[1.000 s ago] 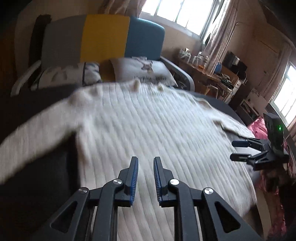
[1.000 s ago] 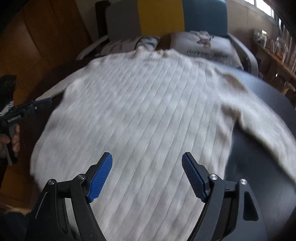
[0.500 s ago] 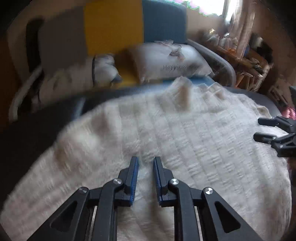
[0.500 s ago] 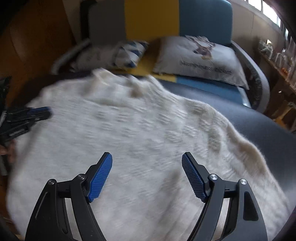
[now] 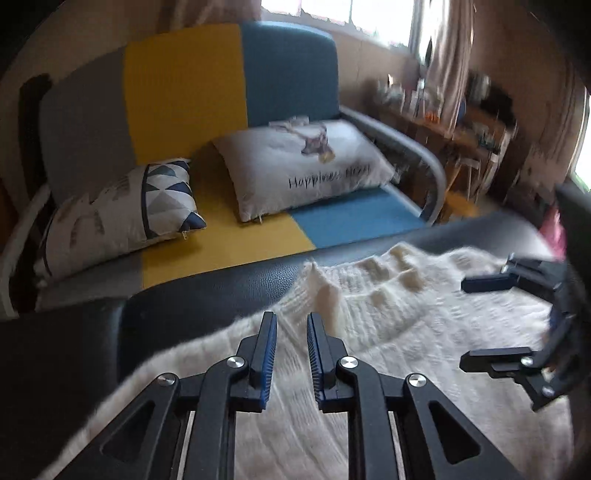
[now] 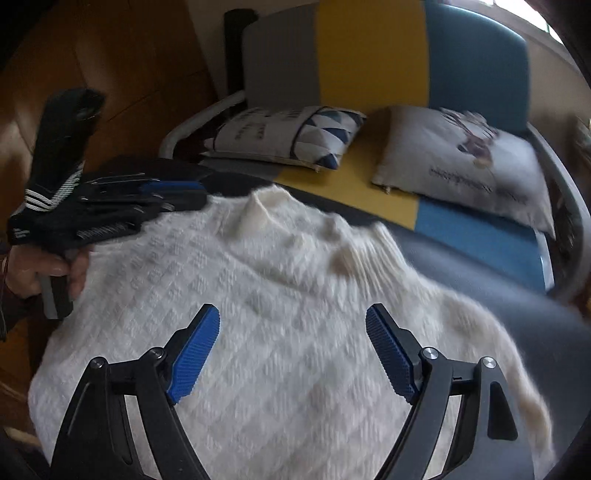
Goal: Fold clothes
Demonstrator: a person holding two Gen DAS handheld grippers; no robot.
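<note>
Left gripper [image 5: 291, 347] jaws narrowly apart and right gripper [image 6: 293, 350] jaws wide and opening, both empty, hover over a cream cable-knit sweater [image 6: 266, 314] spread across a dark leather-look seat [image 5: 207, 299], its collar toward the far edge, beyond which stands a grey-yellow-blue sofa [image 5: 184, 92] bearing two printed cushions [image 5: 306, 166].

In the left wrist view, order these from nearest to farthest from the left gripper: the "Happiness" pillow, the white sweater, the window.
1. White sweater, directly under the left gripper.
2. "Happiness" pillow, on the sofa beyond.
3. Window, top, behind the sofa.
</note>
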